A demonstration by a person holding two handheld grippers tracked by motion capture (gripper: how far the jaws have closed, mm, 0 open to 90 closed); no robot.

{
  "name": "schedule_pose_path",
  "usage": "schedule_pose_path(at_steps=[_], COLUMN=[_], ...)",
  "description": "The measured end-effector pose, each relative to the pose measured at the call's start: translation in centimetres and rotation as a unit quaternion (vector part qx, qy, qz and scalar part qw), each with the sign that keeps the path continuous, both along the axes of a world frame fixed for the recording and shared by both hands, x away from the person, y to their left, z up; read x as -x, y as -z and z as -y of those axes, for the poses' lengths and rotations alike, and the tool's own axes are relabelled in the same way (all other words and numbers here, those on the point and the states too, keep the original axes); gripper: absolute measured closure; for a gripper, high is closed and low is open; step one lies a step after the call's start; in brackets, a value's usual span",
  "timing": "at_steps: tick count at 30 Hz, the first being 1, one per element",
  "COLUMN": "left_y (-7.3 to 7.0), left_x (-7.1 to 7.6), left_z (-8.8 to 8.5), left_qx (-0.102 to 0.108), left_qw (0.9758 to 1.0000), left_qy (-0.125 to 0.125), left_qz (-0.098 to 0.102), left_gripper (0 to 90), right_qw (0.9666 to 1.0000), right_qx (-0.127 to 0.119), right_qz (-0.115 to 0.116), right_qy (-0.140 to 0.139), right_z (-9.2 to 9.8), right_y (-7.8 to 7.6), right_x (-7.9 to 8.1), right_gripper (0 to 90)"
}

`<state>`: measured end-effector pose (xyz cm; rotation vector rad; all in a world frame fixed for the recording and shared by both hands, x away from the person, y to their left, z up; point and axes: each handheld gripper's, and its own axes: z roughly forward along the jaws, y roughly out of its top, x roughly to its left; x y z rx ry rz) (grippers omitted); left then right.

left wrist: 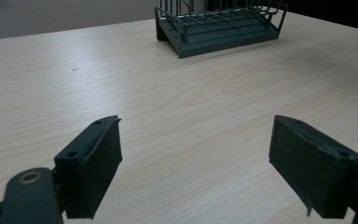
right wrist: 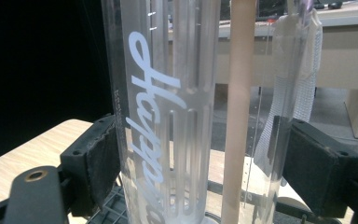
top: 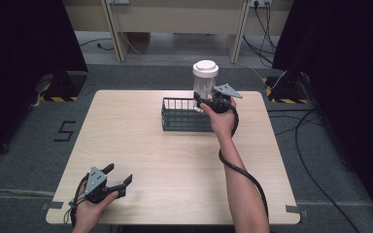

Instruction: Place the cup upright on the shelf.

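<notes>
A clear plastic bottle (top: 204, 83) with a white lid (top: 205, 68) stands upright at the far right end of a dark wire basket (top: 175, 114). My right gripper (top: 202, 101) is shut on it, coming from the near side. In the right gripper view the bottle (right wrist: 168, 116), with white script lettering and a pale tube inside, sits between both pads (right wrist: 103, 158) of that gripper (right wrist: 200, 135). I cannot tell whether its base rests in the basket. My left gripper (top: 120, 173) is open near the table's front left corner, holding nothing (left wrist: 196, 128).
The pale wooden table (top: 175, 165) carries the basket (left wrist: 214, 28) towards its far middle. Black cables trail from both grippers, one along the right forearm. Dark curtains flank the table, and desk legs and floor cables lie beyond its far edge.
</notes>
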<state>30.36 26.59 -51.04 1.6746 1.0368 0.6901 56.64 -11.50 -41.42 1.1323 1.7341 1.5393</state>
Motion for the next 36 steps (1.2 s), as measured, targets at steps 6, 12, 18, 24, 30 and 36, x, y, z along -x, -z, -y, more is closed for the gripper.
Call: schedule_pose_path(at_steps=[6, 12, 18, 24, 30, 36], left_y=[0.0, 0.0, 0.0, 0.0, 0.0, 0.0], left_x=[0.0, 0.0, 0.1, 0.1, 0.0, 0.0], left_z=[0.0, 0.1, 0.2, 0.2, 0.2, 0.2], left_qx=[0.000, -0.001, 0.001, 0.002, 0.003, 0.003], left_qw=[1.0000, 1.0000, 1.0000, 1.0000, 0.9999, 0.9999], left_qy=[0.002, 0.005, 0.007, 0.010, 0.011, 0.013], left_qz=[0.000, 0.000, 0.000, 0.000, 0.000, 0.000], left_gripper=[16.3, 16.3, 16.3, 16.3, 16.3, 16.3], right_qw=[0.9999, 0.9998, 0.9996, 0.9991, 0.9985, 0.9982], right_qx=[0.008, 0.007, 0.016, 0.022, 0.033, 0.034], right_qz=[-0.009, -0.016, -0.023, -0.033, -0.039, -0.047], right_qy=[0.001, 0.004, 0.009, 0.015, 0.019, 0.019], right_z=[-0.6, -1.0, -1.4, -1.8, -2.0, -2.2], right_y=[0.7, 1.2, 1.8, 2.4, 2.5, 2.9], right_x=[-0.7, -1.0, -1.4, -1.5, -1.6, -1.7], right_gripper=[18.9, 18.9, 18.8, 18.8, 18.6, 18.5])
